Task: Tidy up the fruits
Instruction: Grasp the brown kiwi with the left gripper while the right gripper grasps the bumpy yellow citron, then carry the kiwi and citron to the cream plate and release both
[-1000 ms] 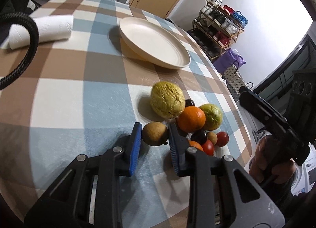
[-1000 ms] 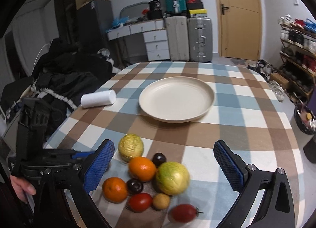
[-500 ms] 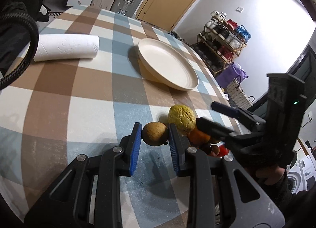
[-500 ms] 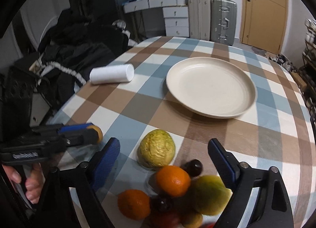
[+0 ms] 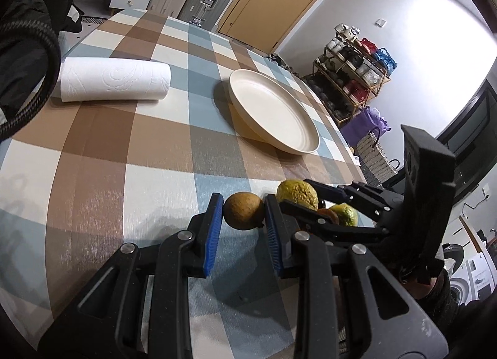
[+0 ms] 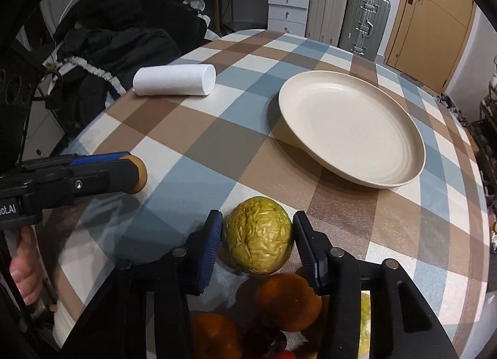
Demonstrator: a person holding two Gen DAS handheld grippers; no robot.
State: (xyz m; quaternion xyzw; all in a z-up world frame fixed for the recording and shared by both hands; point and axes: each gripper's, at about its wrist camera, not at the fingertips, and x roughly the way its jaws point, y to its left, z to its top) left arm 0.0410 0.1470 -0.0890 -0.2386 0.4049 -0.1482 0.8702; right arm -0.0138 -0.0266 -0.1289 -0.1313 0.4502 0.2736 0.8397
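Observation:
My left gripper (image 5: 243, 214) is shut on a small round brown fruit (image 5: 243, 210), held just above the checked tablecloth (image 5: 139, 147). The right wrist view shows this gripper (image 6: 136, 171) from the side, with the brown fruit (image 6: 143, 172) peeking out at its tip. My right gripper (image 6: 259, 234) is shut on a wrinkled yellow-green fruit (image 6: 257, 234) at the far edge of the fruit pile. Two oranges (image 6: 289, 300) lie under its fingers, with a green-yellow fruit (image 5: 344, 214) beside them. A cream plate (image 6: 351, 129) stands bare beyond the pile.
A white paper towel roll (image 5: 115, 79) lies on its side left of the plate (image 5: 273, 110). Dark clothing (image 6: 124, 35) is heaped off the table's left edge. A hand (image 6: 25, 269) grips the left tool. Suitcases, drawers and a shoe rack stand behind.
My right gripper dropped to the pile and narrowed from wide open onto the wrinkled fruit. The left gripper, still holding the brown fruit, rose and drew left, away from the pile.

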